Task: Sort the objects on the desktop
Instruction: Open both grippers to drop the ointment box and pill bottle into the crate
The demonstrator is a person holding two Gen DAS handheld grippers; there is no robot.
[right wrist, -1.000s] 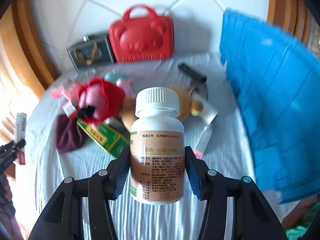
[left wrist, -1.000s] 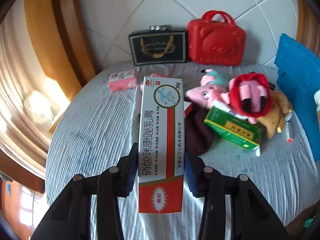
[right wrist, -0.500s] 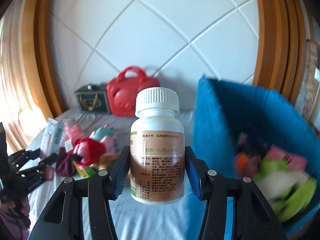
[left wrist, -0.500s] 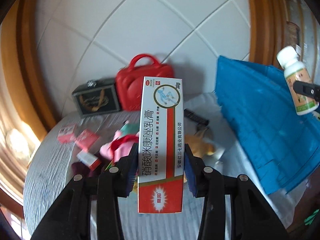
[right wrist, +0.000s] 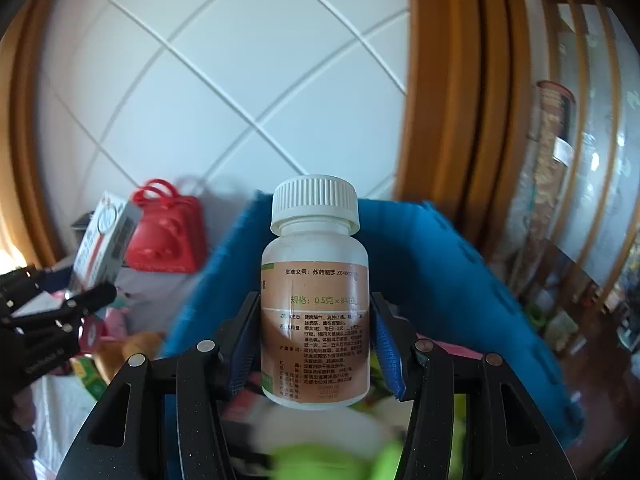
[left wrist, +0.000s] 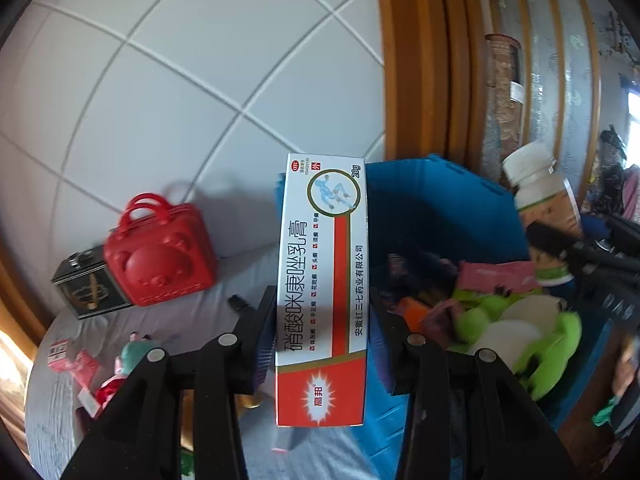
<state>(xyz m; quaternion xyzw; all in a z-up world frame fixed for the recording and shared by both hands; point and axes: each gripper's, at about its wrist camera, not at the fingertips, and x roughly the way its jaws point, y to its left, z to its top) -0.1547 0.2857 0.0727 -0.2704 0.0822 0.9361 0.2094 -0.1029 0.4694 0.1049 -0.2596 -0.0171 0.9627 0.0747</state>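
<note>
A white wall crossed by diagonal grooves [left wrist: 192, 92] stands behind a table covered in pale grey ribbed cloth [left wrist: 52, 412], with orange-brown wooden framing [left wrist: 416, 60] to the right of the wall.

In the left wrist view, a small black case with gold print [left wrist: 86, 286] sits at the far left of the table against the wall, touching a red moulded plastic handbag with a bear face [left wrist: 160, 258] just to its right. Nearer the camera, small pink packets [left wrist: 70, 362] and blurred soft toys lie on the cloth. In the middle, the left gripper [left wrist: 322, 322] clamps a long white-and-red cardboard medicine box [left wrist: 322, 292] between its blue pads, the box standing upright with its lower end past the jaws. Behind and to the right of the box is an open blue fabric storage bin [left wrist: 448, 208], which holds a green-and-white plush toy [left wrist: 520, 332] and a pink packet [left wrist: 496, 276]. At the far right, above the bin's rim, is a white plastic pill bottle with a ribbed cap and brown label [left wrist: 540, 196].

In the right wrist view, the left gripper and its box appear at the left edge, in front of the red handbag. In the centre, the right gripper [right wrist: 314, 344] pinches the pill bottle by its label, upright, cap uppermost, over the blue bin's opening.
</note>
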